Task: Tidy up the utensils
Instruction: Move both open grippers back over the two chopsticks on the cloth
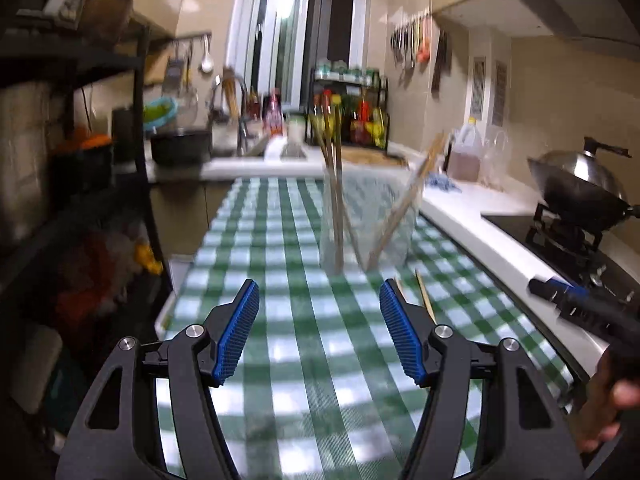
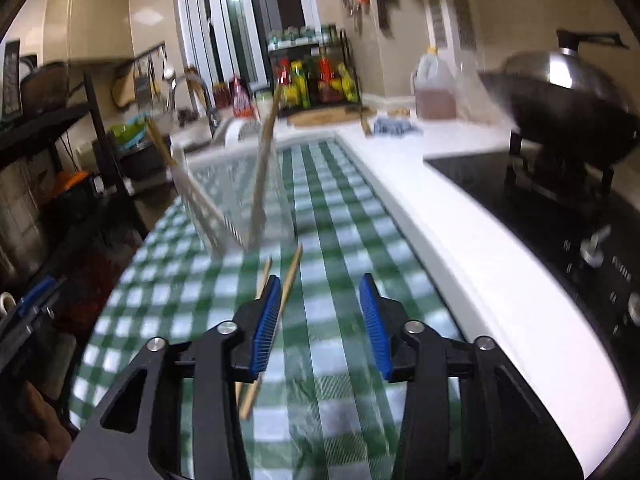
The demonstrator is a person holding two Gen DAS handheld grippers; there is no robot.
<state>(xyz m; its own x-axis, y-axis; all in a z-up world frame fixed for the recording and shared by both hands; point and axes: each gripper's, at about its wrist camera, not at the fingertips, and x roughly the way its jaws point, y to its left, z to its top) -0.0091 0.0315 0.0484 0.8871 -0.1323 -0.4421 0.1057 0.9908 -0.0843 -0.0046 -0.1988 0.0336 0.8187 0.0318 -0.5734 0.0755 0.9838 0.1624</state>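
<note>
The left gripper (image 1: 319,308) hangs above the green checked tablecloth (image 1: 280,240), tipped slightly downward, its blue pads spread wide with nothing between them. The right gripper (image 2: 320,308) is pitched down over the same cloth, jaws parted and empty; its left pad sits just beside two loose chopsticks (image 2: 280,304) lying on the cloth, which run under that finger. Ahead of both stands a clear glass container (image 1: 368,224) holding several chopsticks (image 1: 338,200) that lean against its walls. In the left view, the right tool and the hand holding it (image 1: 612,392) show at the right edge. Beyond the cloth's right side runs a white counter (image 2: 480,240), then a black stove with a lidded wok (image 2: 560,104).
</note>
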